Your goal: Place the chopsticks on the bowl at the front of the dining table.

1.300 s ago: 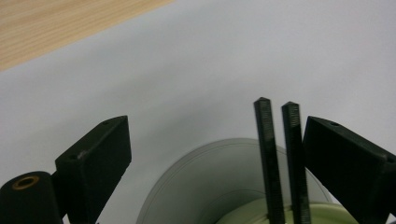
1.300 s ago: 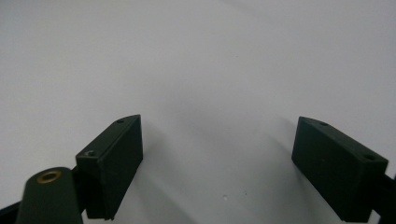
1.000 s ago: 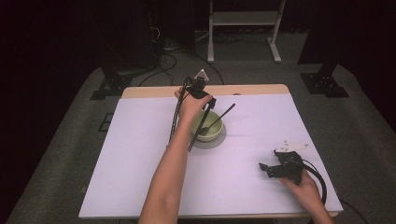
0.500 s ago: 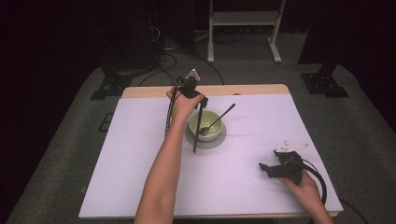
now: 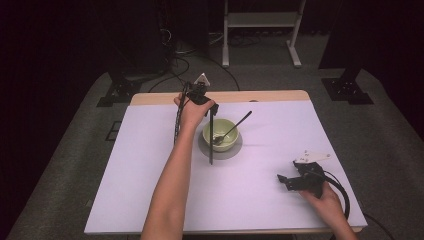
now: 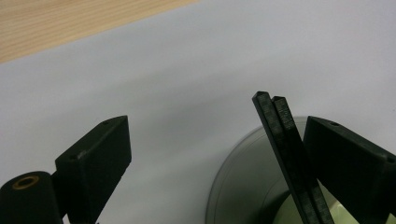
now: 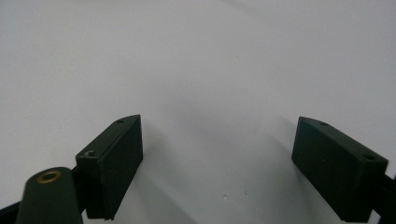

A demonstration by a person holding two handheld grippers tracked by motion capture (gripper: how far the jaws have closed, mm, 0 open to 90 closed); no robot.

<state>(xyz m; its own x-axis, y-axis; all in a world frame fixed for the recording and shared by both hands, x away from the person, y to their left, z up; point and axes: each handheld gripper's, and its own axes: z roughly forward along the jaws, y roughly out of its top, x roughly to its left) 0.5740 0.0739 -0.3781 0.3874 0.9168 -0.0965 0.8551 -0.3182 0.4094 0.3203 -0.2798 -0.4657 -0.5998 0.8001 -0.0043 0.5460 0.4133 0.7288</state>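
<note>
Left gripper point(image 6: 215, 163) jaws apart, chopsticks point(image 6: 287, 154) loose against one jaw; risk of slipping, knocking green bowl point(image 5: 221, 135). Right gripper point(image 7: 219, 172) jaws apart, idle.

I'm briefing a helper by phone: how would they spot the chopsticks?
Start at the white table, then find the pale green bowl near its far middle. The chopsticks are the dark paired sticks along the bowl's left side; the spoon lies inside the bowl.
</note>
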